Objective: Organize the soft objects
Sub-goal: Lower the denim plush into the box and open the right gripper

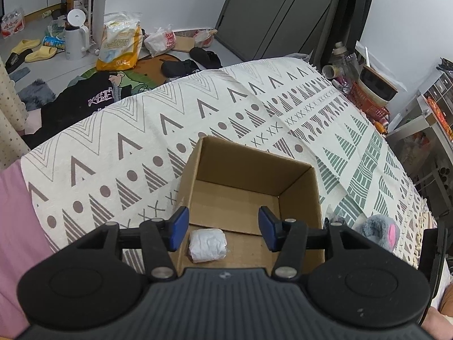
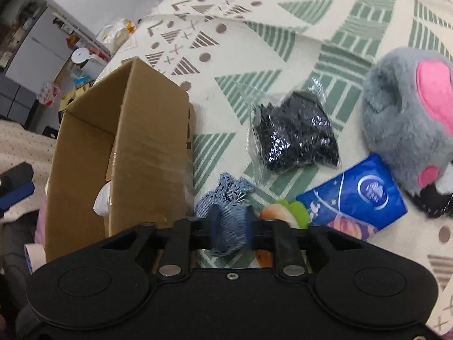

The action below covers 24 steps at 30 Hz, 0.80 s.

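Altogether one open cardboard box (image 1: 243,187) stands on the patterned cloth (image 1: 119,153), and inside it lies a single white bundle (image 1: 208,244), near the wall closest to the left gripper (image 1: 223,228). That gripper hangs over the box with its blue pads spread apart, holding nothing. Beside the box, outside it, the right gripper (image 2: 230,228) is clamped on one small denim piece (image 2: 226,215). Four more soft things lie loose on the cloth: one black item in a clear bag (image 2: 297,134), one blue tissue pack (image 2: 354,201), one grey plush (image 2: 405,121) with a pink patch, and one orange-and-green item (image 2: 286,215) half hidden behind the right gripper's fingers.
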### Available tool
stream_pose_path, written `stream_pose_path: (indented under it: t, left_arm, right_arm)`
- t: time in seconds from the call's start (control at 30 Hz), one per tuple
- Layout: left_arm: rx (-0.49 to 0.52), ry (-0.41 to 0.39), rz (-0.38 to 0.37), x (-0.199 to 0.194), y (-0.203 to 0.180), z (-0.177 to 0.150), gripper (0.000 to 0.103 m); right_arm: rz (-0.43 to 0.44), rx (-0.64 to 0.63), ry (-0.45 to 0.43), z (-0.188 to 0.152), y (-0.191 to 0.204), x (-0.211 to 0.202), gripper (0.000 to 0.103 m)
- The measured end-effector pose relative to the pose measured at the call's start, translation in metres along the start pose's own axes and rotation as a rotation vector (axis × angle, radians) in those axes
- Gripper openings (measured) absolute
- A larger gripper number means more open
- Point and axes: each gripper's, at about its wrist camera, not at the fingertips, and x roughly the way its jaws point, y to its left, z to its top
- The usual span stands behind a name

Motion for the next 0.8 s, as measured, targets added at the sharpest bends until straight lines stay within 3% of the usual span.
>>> stream_pose_path:
  t: [0.2,0.63,0.8]
  left_arm:
    - [0.004,-0.001,-0.001,0.0,-0.006,-0.002,0.053]
    - [0.006,-0.012,0.017,-0.012,-0.005,-0.003,0.053]
    - [0.008,-0.023,0.026,-0.019,-0.005,-0.003,0.053]
  right_arm:
    - [0.03,-0.019,-0.102,0.008,0.001,-0.028,0.009]
    - [0.136,-0.06,-0.417,0.013,0.023,-0.082,0.009]
    - [0.226,-0.077,-0.438,0.011,0.03,-0.088,0.009]
